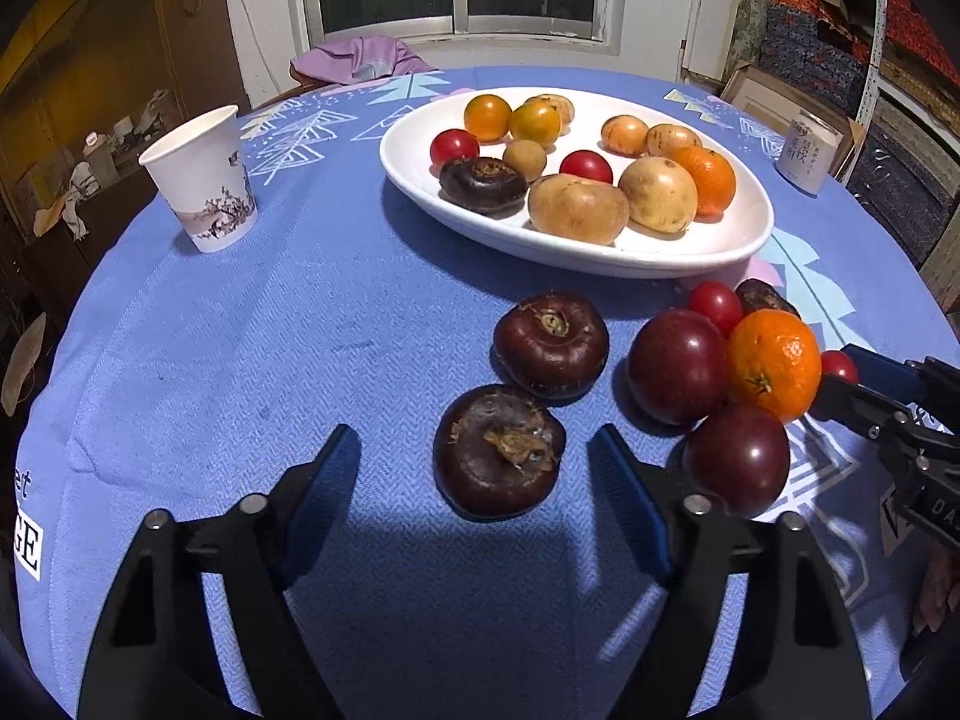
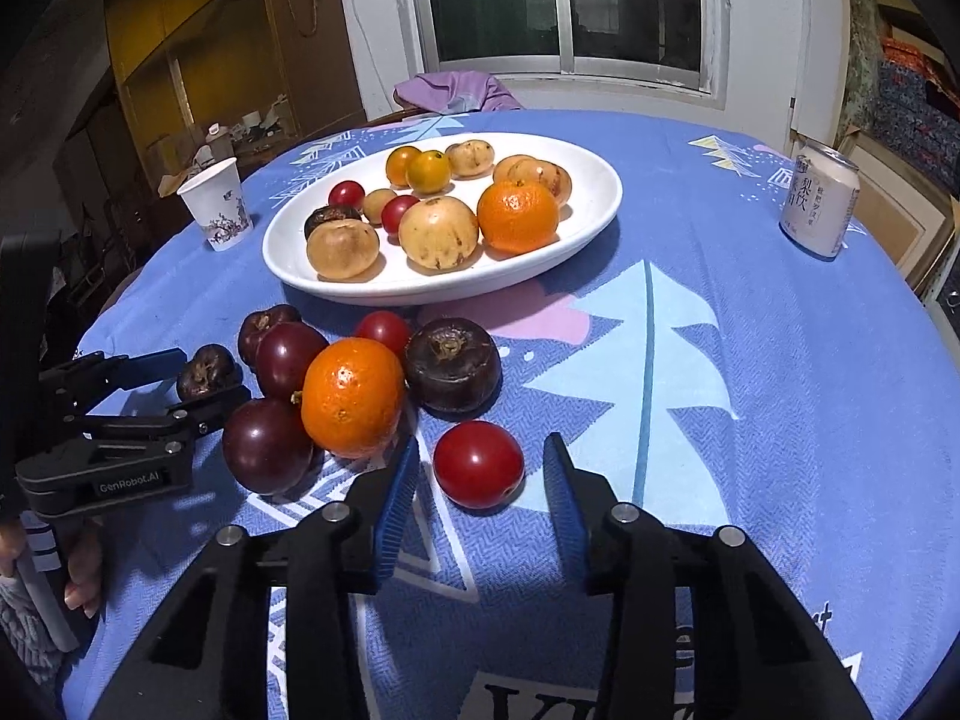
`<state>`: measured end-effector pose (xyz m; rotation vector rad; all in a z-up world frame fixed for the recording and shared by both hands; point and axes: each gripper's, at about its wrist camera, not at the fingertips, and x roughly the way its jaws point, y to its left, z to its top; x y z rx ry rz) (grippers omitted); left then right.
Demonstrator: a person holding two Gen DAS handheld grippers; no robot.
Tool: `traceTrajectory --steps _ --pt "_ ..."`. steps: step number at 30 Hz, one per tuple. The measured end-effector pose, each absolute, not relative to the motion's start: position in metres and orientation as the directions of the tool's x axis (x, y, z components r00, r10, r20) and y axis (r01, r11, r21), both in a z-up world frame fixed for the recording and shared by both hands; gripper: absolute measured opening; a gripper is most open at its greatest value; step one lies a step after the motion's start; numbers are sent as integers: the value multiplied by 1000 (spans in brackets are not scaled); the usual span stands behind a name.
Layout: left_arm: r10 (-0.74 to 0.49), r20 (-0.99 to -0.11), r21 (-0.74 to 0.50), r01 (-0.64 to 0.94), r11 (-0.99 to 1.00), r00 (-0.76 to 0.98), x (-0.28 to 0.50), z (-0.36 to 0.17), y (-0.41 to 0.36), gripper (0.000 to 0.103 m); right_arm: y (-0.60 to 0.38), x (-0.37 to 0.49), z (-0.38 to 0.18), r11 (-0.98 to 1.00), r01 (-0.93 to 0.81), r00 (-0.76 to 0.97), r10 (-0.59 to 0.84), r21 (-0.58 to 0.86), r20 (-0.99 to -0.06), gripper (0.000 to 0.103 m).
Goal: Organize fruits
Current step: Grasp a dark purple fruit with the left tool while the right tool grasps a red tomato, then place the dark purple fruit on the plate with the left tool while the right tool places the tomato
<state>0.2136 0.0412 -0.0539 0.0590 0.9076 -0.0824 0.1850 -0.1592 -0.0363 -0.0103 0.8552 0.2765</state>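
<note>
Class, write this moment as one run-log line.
left gripper: open, around dark fruit | right gripper: open, around red tomato | plate: partly filled

Bare tablecloth (image 1: 252, 324) fills the left and centre of the left view. Loose fruit (image 1: 720, 372) crowds the lower right; the plate (image 1: 576, 252) blocks the upper centre.

A round table under a blue patterned cloth (image 2: 780, 390) bore a white oval plate (image 2: 600, 204), a paper cup (image 2: 219, 210), a pale drink can (image 2: 819, 207) and loose fruit (image 2: 354, 399).
</note>
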Motion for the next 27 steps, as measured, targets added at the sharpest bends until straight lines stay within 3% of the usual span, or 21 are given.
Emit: traceTrajectory --steps 4,9,11,12,22,27 --pt "-56 -787 6 98 995 614 214 -54 42 71 -160 186 -38 961 -251 611 249 115 -751 32" --pt "-70 -781 -14 95 995 620 213 -53 45 56 -160 187 -39 961 -248 609 256 127 -751 32" --pt "-91 -776 -31 106 994 624 213 -52 46 42 -160 186 -39 960 -246 608 259 132 -750 32" --pt "-94 -775 -31 111 993 625 213 -52 45 40 -160 186 -38 960 -246 608 260 134 -750 32" --pt "-57 -733 -14 69 998 678 206 -40 52 40 -168 184 -37 958 -232 609 280 171 -742 31" --pt "-33 -692 -36 11 999 721 200 -18 69 40 -191 178 -16 950 -201 673 311 239 -671 31"
